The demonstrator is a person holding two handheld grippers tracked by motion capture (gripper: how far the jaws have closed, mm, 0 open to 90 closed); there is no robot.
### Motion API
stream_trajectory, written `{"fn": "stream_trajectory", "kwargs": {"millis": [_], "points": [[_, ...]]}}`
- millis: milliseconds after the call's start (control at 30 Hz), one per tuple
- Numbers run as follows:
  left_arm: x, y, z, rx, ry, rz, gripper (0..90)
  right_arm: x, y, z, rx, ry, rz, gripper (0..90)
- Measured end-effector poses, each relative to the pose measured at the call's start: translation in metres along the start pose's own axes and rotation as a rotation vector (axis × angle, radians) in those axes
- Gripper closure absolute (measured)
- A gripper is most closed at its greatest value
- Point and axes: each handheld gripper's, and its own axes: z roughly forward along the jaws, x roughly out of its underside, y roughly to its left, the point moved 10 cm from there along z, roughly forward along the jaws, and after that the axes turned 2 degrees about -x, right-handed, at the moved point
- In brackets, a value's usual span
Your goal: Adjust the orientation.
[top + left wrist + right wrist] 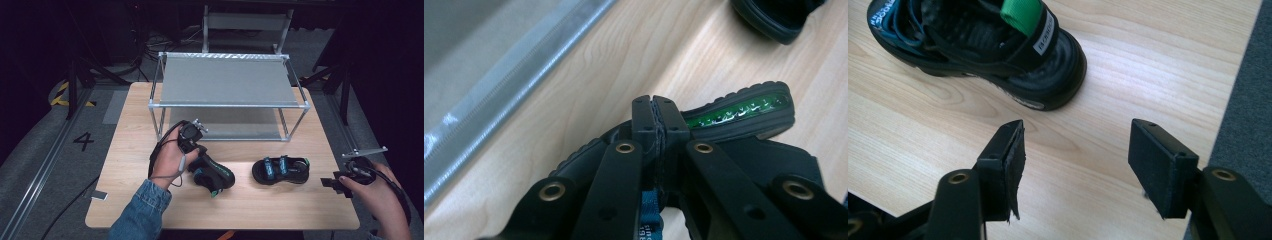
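- High view: the wooden counter (140, 200) carries a two-tier metal shelf rack (227, 80) at its far side.
- A black sandal (280, 170) lies flat right of centre; a second sandal (212, 175) sits tilted left of it.
- Left hand-held gripper (656, 117): jaws pressed together, clamped on the tilted sandal's strap.
- Right hand-held gripper (1075, 150): jaws wide apart, holding nothing, near the counter's right edge.

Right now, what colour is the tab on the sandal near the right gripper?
Bright green tab on the black sandal, clearest in the right gripper view.
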Motion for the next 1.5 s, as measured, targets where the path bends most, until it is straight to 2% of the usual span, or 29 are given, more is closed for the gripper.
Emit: {"fn": "stream_trajectory", "kwargs": {"millis": [167,233,267,300,333,400,433,467,667,967,1167,1267,1467,1500], "points": [[-0.011,0.001,0.009,-0.022,-0.011,-0.023,81.8,0.007,0.000,-0.005,0.014,0.002,0.000,40.3],[-0.012,0.002,0.010,-0.027,-0.020,-0.021,72.7,0.007,0.001,-0.005,0.013,0.002,0.000,40.3],[-0.014,0.003,0.012,-0.050,-0.026,-0.019,64.5,0.007,0.002,-0.005,0.012,0.000,-0.004,40.2],[-0.015,0.005,0.012,-0.068,-0.028,-0.023,64.5,0.007,0.002,-0.005,0.012,0.000,-0.004,40.2],[-0.016,0.007,0.012,-0.094,-0.035,-0.026,58.3,0.007,0.003,-0.005,0.012,-0.002,-0.002,40.2],[-0.021,0.012,0.008,-0.131,-0.102,-0.027,54.0,0.007,0.002,-0.005,0.014,0.000,-0.008,40.1],[-0.022,0.013,0.005,-0.131,-0.112,-0.045,50.4,0.006,0.003,-0.004,0.013,0.000,-0.010,40.0],[-0.022,0.014,0.002,-0.123,-0.120,-0.051,46.9,0.006,0.003,-0.004,0.012,0.004,-0.003,39.9],[-0.021,0.009,0.000,-0.104,-0.121,-0.059,46.1,0.003,0.007,0.001,0.007,0.012,-0.018,39.6],[-0.030,-0.015,0.002,-0.053,-0.107,-0.016,44.0,0.001,0.010,0.003,0.006,0.014,-0.034,39.0],[-0.036,-0.032,0.010,-0.010,-0.097,0.006,45.6,0.000,0.010,0.004,0.003,0.010,-0.038,39.0],[-0.040,-0.037,0.016,0.005,-0.096,0.026,47.8,-0.001,0.010,0.004,0.000,0.010,-0.039,38.9],[-0.046,-0.050,0.027,0.043,-0.088,0.025,51.2,-0.001,0.011,0.004,-0.002,0.006,-0.041,38.9],[-0.048,-0.053,0.029,0.049,-0.086,0.037,51.4,-0.001,0.011,0.004,-0.003,0.008,-0.043,38.8]]}}
